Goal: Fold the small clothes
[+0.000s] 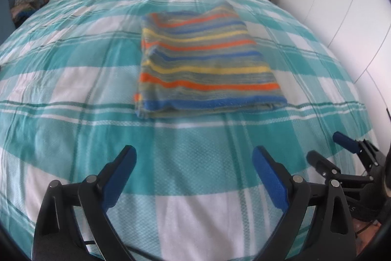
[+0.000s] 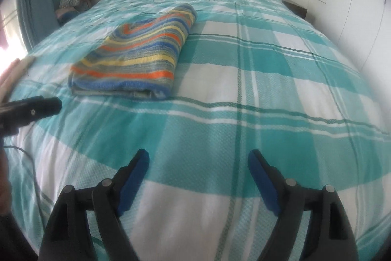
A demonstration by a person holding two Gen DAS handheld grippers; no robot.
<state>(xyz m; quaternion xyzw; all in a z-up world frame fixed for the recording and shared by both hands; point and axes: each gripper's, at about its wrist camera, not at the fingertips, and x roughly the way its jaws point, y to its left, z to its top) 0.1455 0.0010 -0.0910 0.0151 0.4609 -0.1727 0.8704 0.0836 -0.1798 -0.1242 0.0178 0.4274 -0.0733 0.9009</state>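
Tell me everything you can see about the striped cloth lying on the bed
The striped folded cloth has blue, orange, yellow and grey-green bands and looks like soft woven or terry fabric. It is folded into a neat rectangle of several layers, whose edges show along its near side. It lies flat on the teal-and-white checked bedspread, touching nothing else. Both the left gripper and the right gripper are open and apart from it.

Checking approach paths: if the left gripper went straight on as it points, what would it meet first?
Probably the folded striped cloth, lying ahead of the open left gripper on the bedspread; depth unclear.
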